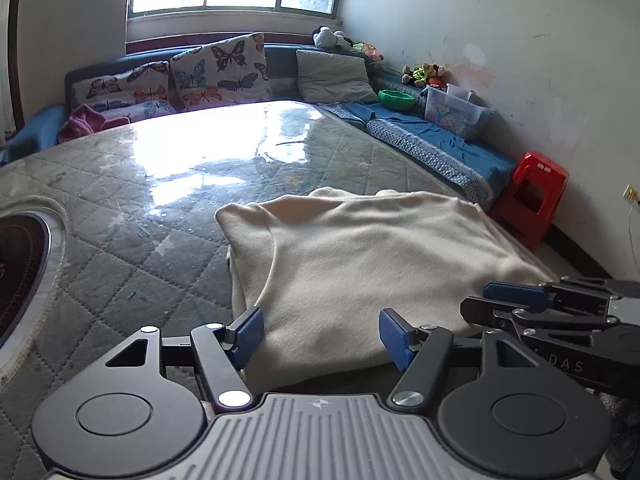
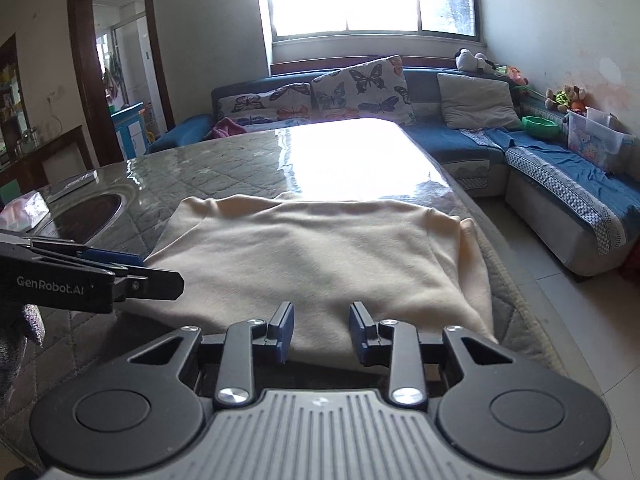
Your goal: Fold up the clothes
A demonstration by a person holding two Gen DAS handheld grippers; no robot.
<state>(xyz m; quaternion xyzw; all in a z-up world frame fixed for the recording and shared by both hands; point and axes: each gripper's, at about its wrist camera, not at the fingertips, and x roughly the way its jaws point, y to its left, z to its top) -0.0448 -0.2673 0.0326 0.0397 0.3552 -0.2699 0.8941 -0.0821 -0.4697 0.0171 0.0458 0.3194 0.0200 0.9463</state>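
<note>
Cream sweater (image 1: pixel 360 264) lay folded and flat on the quilted counter (image 1: pixel 132 208) under a glossy clear cover, near its right edge. Both grippers sat at the garment's near hem, side by side. The left gripper (image 1: pixel 322 334) had its jaws spread wide, the blue pads (image 1: pixel 250 330) straddling the hem without clamping it. The right gripper (image 2: pixel 322 330) also had its jaws parted, more narrowly, with cloth showing between them and nothing pinched. Beyond the counter stood a blue sofa (image 2: pixel 460 140) with butterfly cushions (image 2: pixel 360 88), and a red stool (image 1: pixel 532 196) sat by the wall.
</note>
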